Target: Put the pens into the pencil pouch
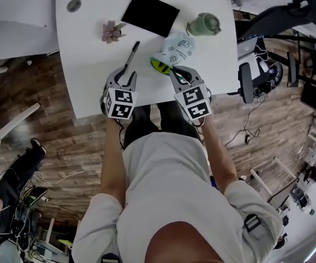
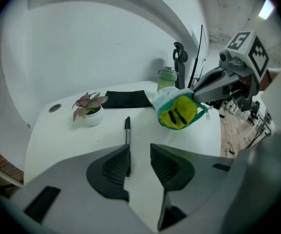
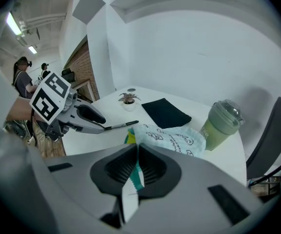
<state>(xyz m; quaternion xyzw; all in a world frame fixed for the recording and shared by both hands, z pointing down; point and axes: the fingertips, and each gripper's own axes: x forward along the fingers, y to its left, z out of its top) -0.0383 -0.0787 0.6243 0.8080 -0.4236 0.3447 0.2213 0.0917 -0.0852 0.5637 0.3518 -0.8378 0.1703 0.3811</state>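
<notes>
From the head view I see the white desk with one black pen lying on it. The pen's near end is at the tips of my left claw. Just to the right, my right claw meets the near edge of the pale printed pencil pouch, whose yellow lining shows at the mouth. Farther back are a small potted plant, a flat black pad and a green lidded cup.

In the left gripper view my left claw stands spread. The pen runs in between the jaws and lies along the inner face of the left one, with a clear gap to the other, so nothing is pinched. Beyond it the pouch gapes toward me, held up by the right claw. There are two dark streaks on its yellow lining, and I cannot tell what they are. The plant, pad and cup sit behind.

In the right gripper view my right claw is pressed together on the teal-trimmed edge of the pouch. The pen lies just left of the pouch, with the left claw at its end. The cup stands close beside the pouch on the right, and the pad and the plant lie beyond.
</notes>
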